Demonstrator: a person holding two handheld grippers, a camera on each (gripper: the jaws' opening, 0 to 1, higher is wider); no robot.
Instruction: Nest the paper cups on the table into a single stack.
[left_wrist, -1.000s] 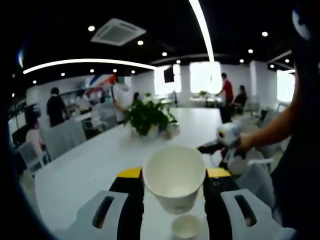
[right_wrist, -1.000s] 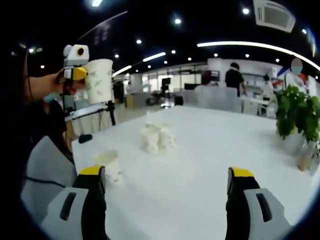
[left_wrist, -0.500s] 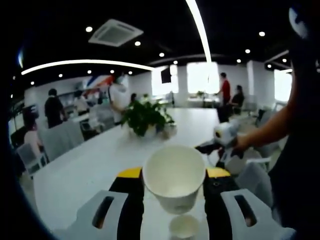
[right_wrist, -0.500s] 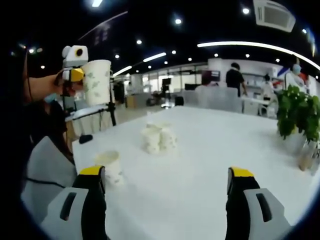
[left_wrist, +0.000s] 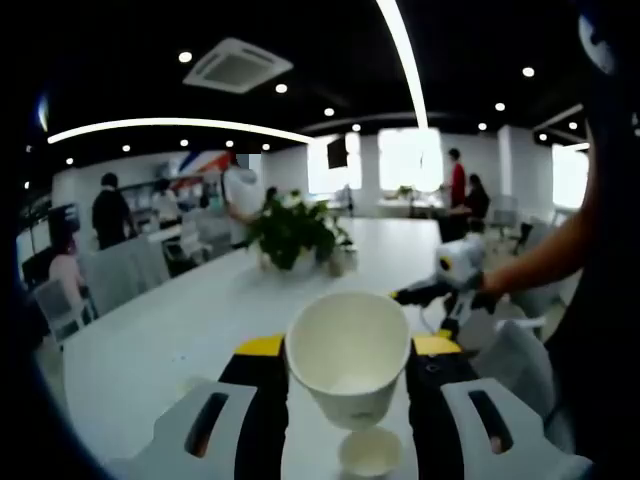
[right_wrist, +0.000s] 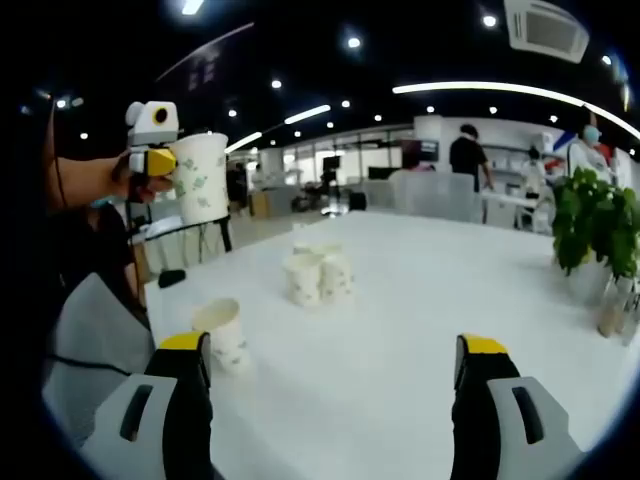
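Observation:
A white paper cup (left_wrist: 348, 362) sits upright between the jaws of my left gripper (left_wrist: 348, 346), which is shut on it and holds it above the table. Right below it a smaller-looking cup (left_wrist: 368, 452) stands on the white table (left_wrist: 150, 350). In the right gripper view the same held cup (right_wrist: 202, 178), printed with green leaves, hangs high at the left in the left gripper (right_wrist: 155, 160). My right gripper (right_wrist: 335, 375) is open, with nothing between its jaws. A single cup (right_wrist: 225, 335) stands just ahead of its left jaw, and a cluster of cups (right_wrist: 320, 275) stands farther back.
A potted plant (left_wrist: 292, 232) (right_wrist: 595, 225) stands on the long table. The right gripper (left_wrist: 430, 292), held by a person's hand, comes in from the right of the left gripper view. Grey chairs (right_wrist: 90, 330) line the table's edge, and people stand in the background.
In the right gripper view the left gripper and its cup have drifted a little to the right and down. The right gripper stays open over the table.

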